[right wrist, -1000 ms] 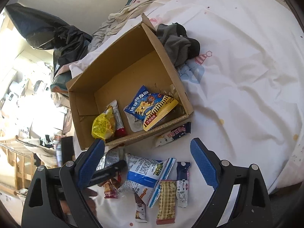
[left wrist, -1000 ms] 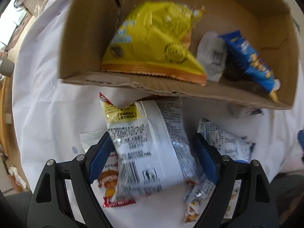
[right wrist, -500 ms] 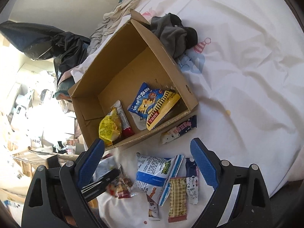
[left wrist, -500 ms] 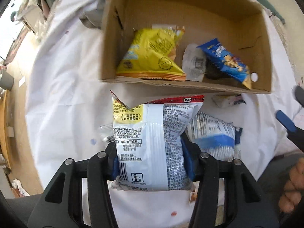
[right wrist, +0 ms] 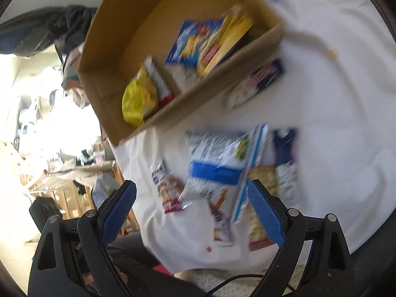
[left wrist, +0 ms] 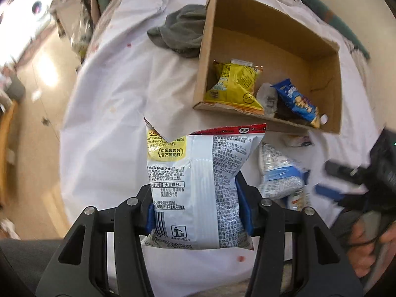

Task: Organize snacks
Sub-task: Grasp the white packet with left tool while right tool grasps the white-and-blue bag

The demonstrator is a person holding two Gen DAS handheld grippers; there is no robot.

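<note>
Left gripper clamped on a white snack bag, blue pads pressed into both of its sides, back label facing the camera, red top seam up, lifted clear of the white bedsheet. Beyond it, an open cardboard box on the sheet, holding a yellow chip bag at its near left corner, a small white packet beside that, and a blue snack bag toward the right; far half of the box floor bare. Grey cloth bunched against the box's left wall. Right gripper spread wide, gripping nothing, poised above loose snacks on the sheet: a white-and-blue bag, a small red-and-white packet to its left, a tan cracker pack and a dark navy packet to its right. Another navy-and-white bar just outside the box's near wall. Right view blurred, labels unreadable.
</note>
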